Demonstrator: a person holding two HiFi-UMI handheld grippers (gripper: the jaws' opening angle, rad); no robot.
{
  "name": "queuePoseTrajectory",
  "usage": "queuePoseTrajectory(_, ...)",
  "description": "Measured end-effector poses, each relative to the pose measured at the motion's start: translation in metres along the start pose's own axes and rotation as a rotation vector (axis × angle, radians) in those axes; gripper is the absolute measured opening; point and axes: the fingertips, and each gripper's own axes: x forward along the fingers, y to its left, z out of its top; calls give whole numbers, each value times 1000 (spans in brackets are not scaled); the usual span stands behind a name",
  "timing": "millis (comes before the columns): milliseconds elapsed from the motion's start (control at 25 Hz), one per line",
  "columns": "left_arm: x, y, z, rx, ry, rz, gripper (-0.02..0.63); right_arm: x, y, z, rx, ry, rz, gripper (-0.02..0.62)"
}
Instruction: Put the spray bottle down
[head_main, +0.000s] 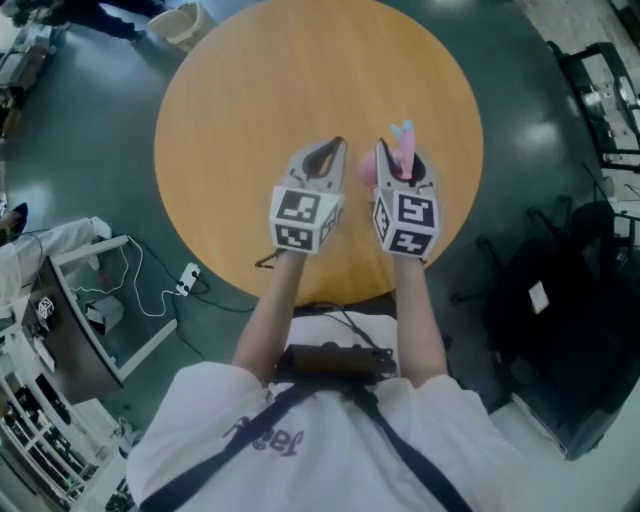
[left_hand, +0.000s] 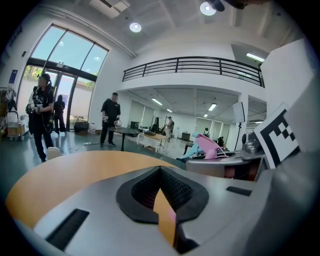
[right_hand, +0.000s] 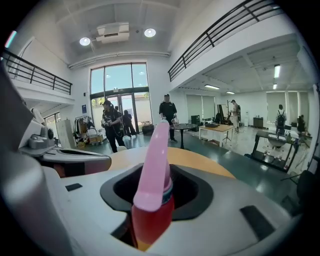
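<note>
Nearest: the person's white shirt (head_main: 300, 440), crossed by dark straps. Both arms reach out over the near edge of a round wooden table (head_main: 300, 70). The right gripper (head_main: 400, 155) is clamped on the spray bottle (right_hand: 154, 165), which has a red body and a pink head and is held above the near right part of the tabletop. The left gripper (head_main: 338, 146), just beside it, has its jaws together and is empty. The floor (head_main: 110, 170) is dark green. A white cable (head_main: 150, 295) lies near left. Far off are tall windows (right_hand: 120, 82), a balcony railing (left_hand: 192, 62) and people standing (left_hand: 109, 120).

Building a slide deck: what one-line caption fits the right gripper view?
Right tongs grip a pink-topped spray bottle over a round wooden table, with people standing in the hall behind.
</note>
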Motion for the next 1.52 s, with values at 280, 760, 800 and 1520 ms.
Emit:
queuePoseTrajectory(280, 27, 15, -21, -5, 30, 21, 11, 47, -18, -7, -64, 20, 11, 173)
queuePoseTrajectory(760, 62, 30, -45, -66, 44, 48, 11, 119, -22, -11, -195, -12, 45, 172)
queuePoseTrajectory(800, 65, 32, -46, -67, 47, 50, 11, 123, -22, -11, -196, -11, 48, 172)
queuePoseTrajectory(1520, 69, 34, -59, -92, 75, 88, 11, 136, -24, -28, -210, 0, 54, 174)
